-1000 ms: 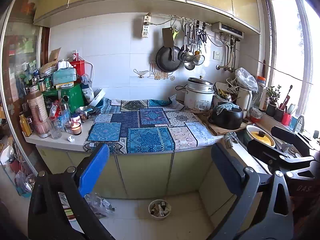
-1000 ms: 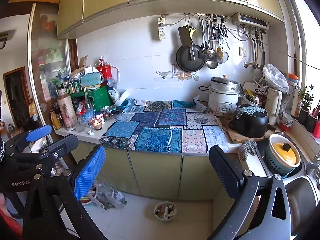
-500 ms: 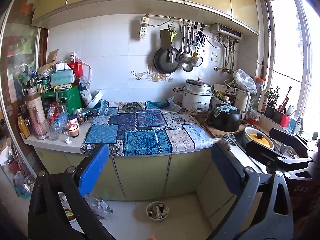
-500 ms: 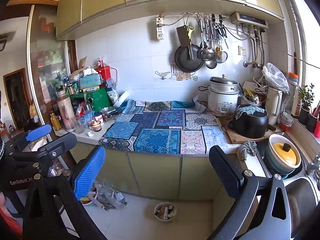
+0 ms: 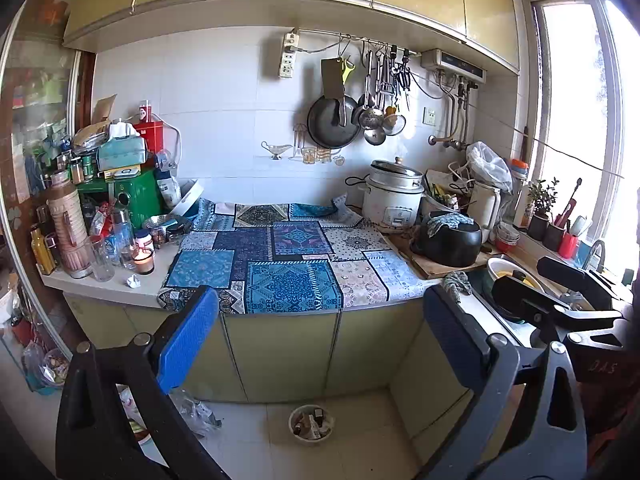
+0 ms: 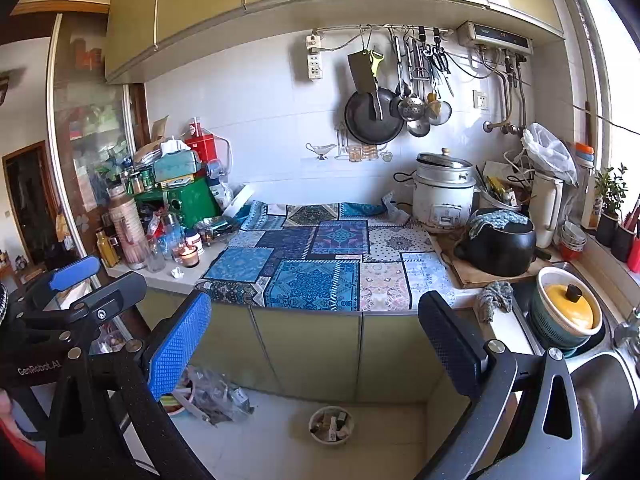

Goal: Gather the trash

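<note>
A small crumpled white paper scrap [image 5: 133, 280] lies on the pale counter edge beside a lit candle jar [image 5: 144, 261]; it also shows in the right wrist view [image 6: 176, 273]. A small round bin [image 5: 311, 425] with bits of rubbish stands on the floor below the counter, seen too in the right wrist view [image 6: 331, 425]. My left gripper [image 5: 320, 332] is open and empty, held well back from the counter. My right gripper [image 6: 316, 332] is open and empty, beside it on the right.
A patchwork blue cloth [image 5: 280, 264] covers the counter. Bottles, jars and a green box [image 5: 136, 200] crowd the left end. A rice cooker [image 5: 394, 200], black pot [image 5: 450, 240] and sink with a yellow-lidded pot [image 6: 568, 310] stand right. Plastic bags [image 6: 216, 394] lie on the floor.
Both views have drifted slightly; the counter sits a touch lower and more left in the left wrist view. Both grippers stay open and empty.
</note>
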